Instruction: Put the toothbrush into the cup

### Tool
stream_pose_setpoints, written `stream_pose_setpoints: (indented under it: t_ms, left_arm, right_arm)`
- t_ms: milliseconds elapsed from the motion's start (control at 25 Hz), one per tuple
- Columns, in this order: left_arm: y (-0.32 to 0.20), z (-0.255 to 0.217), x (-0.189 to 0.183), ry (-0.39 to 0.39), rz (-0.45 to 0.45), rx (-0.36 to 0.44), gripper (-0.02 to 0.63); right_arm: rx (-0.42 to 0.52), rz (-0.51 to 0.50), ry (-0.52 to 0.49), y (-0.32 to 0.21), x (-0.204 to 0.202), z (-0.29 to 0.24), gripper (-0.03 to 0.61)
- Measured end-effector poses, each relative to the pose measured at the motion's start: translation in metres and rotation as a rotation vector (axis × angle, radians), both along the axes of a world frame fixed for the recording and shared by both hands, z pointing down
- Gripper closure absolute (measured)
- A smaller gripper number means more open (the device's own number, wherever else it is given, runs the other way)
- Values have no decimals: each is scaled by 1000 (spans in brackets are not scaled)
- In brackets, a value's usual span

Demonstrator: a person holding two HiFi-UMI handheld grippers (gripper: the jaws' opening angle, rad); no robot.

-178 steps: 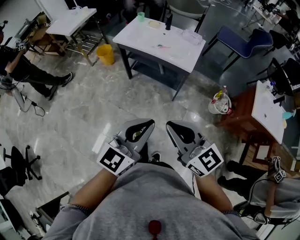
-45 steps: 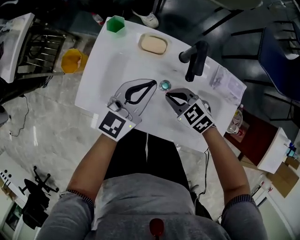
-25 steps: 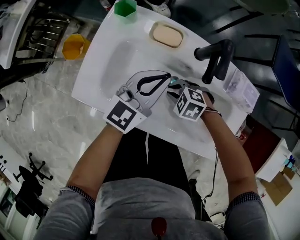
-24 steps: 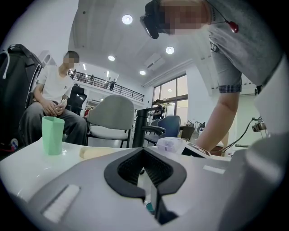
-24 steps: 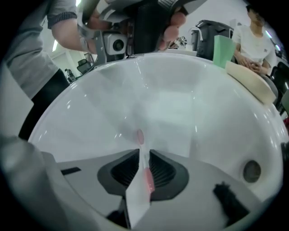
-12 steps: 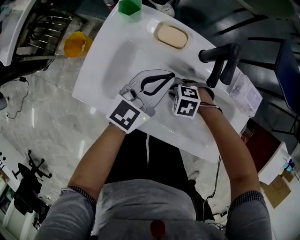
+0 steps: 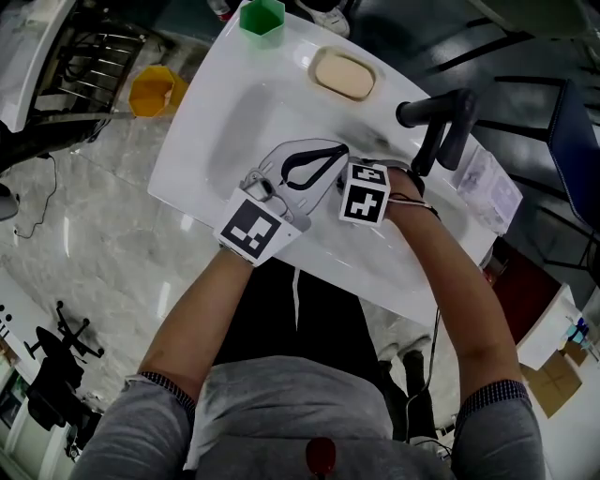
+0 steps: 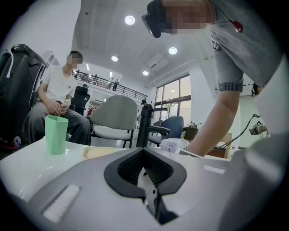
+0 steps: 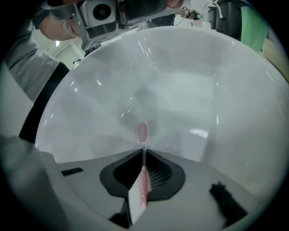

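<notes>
The white desk (image 7: pixel 187 159) with its sunken basin (image 9: pixel 180 76) fills the middle of the head view. The black tap (image 7: pixel 439 117) stands on the rim at about 2 o'clock from the right tongs (image 9: pixel 143 152), which point down into the basin. The left tongs (image 8: pixel 143 152) hover just beside them at 9 o'clock, pressed together with nothing between. A bar of soap (image 7: pixel 342 75) lies at 12 o'clock on the far rim. The green cup (image 7: pixel 261 16) stands upright at 11 o'clock on the far corner. The pink-and-white toothbrush (image 9: pixel 140 185) is well apart from the cup, pinched by its handle in the right tongs. Its bristle end sticks out past the tips, low over the basin floor.

The step in hand looks like lifting the brush clear. The handle is thin and smooth and sits slightly slanted, so it could pivot; a firm pinch matters. Raise it straight up first, then swing toward 11 o'clock, passing left of the soap and away from the tap. Over the cup, tip the brush near upright, lower 1 end inside the rim, then let go. The light cup may topple if nudged sideways, so the left tongs could steady it.
</notes>
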State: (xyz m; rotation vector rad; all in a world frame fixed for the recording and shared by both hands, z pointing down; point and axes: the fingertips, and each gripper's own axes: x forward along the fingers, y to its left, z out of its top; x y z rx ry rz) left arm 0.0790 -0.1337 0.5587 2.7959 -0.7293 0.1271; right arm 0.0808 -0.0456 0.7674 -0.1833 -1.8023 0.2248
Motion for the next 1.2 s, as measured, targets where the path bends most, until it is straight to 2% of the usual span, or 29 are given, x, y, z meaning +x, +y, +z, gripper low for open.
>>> stream_pose_setpoints:
  t_ms: [280,680,1200]
  left_arm:
    - [-5,-13,-18,-10,-40,1,607]
    - [-7,-55,-41,-13,-71,40,607]
    - [0,-110,-71,-17,-74,104,607]
  right_arm:
    - [34,64,-4,-6,1,-11,546]
    - [72,223,-90,-29,-7,-80,546]
    - [110,297,-86,-19,-20,-146,546]
